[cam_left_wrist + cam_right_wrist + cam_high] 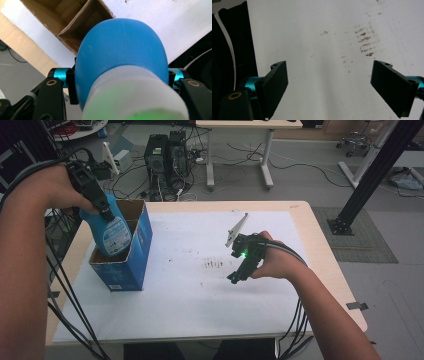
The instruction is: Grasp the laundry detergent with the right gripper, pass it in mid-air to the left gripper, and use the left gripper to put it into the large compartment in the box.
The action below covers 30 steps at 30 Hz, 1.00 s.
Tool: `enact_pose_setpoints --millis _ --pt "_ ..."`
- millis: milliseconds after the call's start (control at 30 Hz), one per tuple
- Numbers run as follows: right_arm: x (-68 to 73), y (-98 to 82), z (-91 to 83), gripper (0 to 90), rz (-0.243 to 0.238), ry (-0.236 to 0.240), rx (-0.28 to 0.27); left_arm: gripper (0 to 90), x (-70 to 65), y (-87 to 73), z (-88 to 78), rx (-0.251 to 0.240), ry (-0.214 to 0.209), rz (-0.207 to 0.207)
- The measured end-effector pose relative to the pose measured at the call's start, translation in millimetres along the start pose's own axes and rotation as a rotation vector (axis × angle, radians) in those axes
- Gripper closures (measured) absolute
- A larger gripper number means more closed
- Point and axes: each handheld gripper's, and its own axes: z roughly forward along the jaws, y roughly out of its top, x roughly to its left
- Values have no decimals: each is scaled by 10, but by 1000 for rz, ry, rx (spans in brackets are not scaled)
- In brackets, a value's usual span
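Clamping the bottle, the left gripper has its jaws pressed on both sides of the blue body just below the white cap, nothing else betw. them. Bottle hangs base-down from the jaws, tilted, its lower end inside the open top of the box. In the left gripper view, box flaps and cardboard walls lie right past the bottle's far end, w/ white sheet beyond that. Box rim sits close around the bottle's base in the high view; whether they touch I can't tell.

Right gripper: jaws wide apart, empty. Betw. and ahead of them only the sheet, w/ a patch of brown marks ahead toward the right jaw. Dark cables at far left of that view.

Poses: left hand raised high over the table's left edge, forearm coming up from the bottom, gripper angled down into the box. Right hand low on the sheet, well apart from the box, gripper pointing down at the sheet, green light lit on its body.
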Motion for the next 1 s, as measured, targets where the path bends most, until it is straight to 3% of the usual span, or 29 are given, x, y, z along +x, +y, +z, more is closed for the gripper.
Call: enact_pose_setpoints --millis 200,267,300,533,1000 --pt "3 8 28 137 -3 3 5 386 69 -54 344 4 -13 -21" --pt "4 10 31 137 0 2 6 385 69 -54 344 4 -13 -21" --pt "4 10 31 137 0 2 6 385 79 -71 511 14 -12 2" --pt "18 41 87 137 -9 8 12 385 76 -92 822 30 -17 48" --pt "40 35 154 137 -15 10 19 385 70 -105 1174 41 -22 56"
